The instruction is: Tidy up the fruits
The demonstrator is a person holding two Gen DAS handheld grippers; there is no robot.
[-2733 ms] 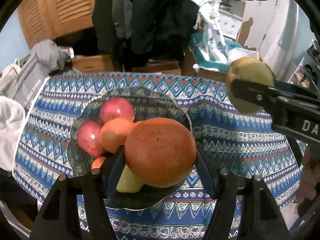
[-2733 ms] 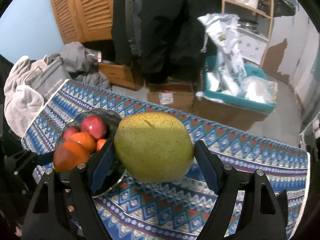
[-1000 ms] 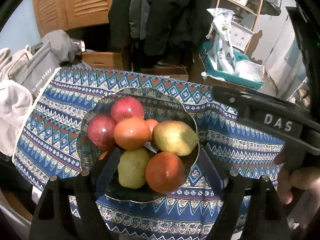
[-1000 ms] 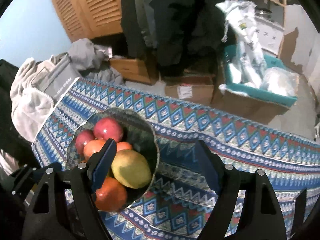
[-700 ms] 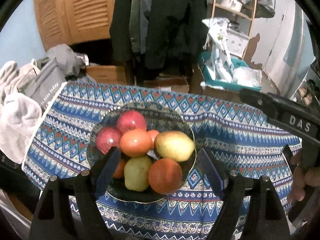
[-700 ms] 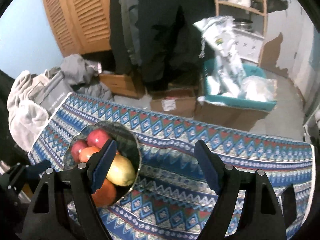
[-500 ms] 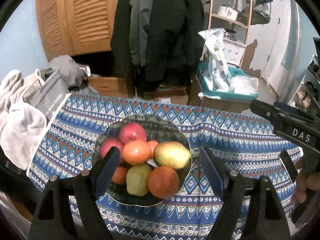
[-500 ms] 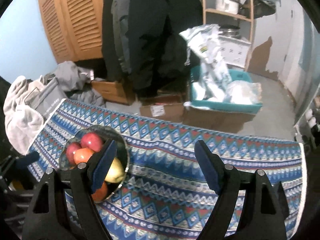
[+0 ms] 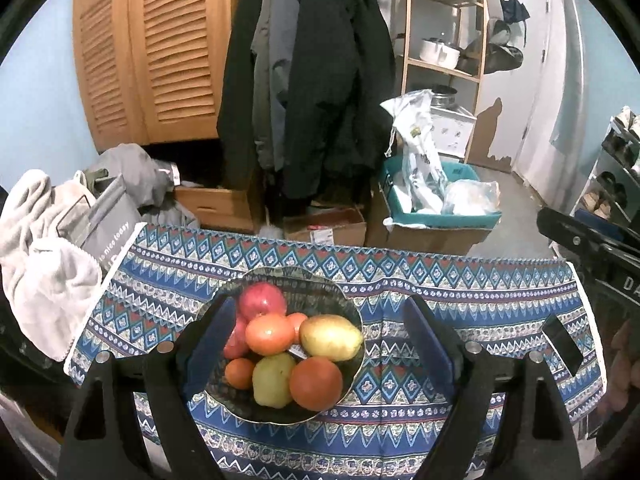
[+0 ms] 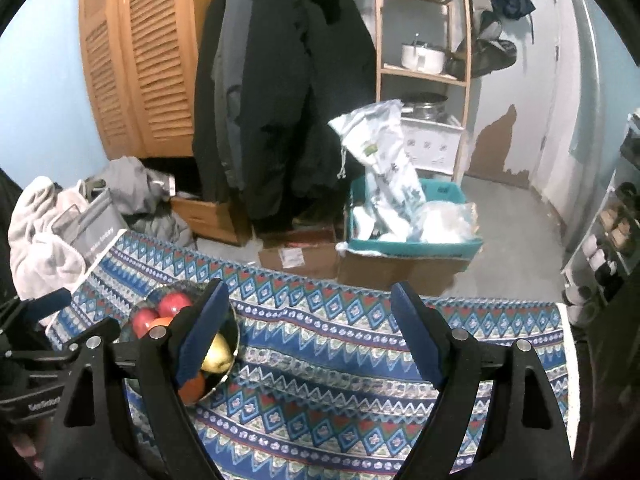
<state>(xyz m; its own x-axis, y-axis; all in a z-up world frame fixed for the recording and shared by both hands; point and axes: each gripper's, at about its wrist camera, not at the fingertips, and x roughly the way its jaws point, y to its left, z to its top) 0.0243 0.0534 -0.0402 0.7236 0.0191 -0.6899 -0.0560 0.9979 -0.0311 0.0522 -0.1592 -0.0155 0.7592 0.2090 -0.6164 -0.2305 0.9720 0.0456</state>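
Observation:
A dark glass bowl (image 9: 344, 300) sits on the patterned blue tablecloth (image 9: 460, 300). It holds red apples (image 9: 262, 300), oranges (image 9: 316, 384), a yellow-brown pear (image 9: 331, 338) and a green pear (image 9: 274, 380). My left gripper (image 9: 320, 336) is open and empty, held back above the bowl. My right gripper (image 10: 310, 320) is open and empty, high over the cloth to the right of the bowl (image 10: 230, 340). The right gripper's body shows at the left view's right edge (image 9: 592, 248).
A black phone (image 9: 562, 344) lies on the cloth near the right edge. Grey and white clothes (image 9: 52, 256) are heaped off the table's left end. Cardboard boxes (image 9: 424, 236), hanging coats (image 9: 316, 80) and a shelf (image 9: 444, 40) stand behind the table.
Both grippers let go of their fruit: the orange and the yellow-brown pear now lie in the bowl. Both grippers have drawn back and up, away from the table.

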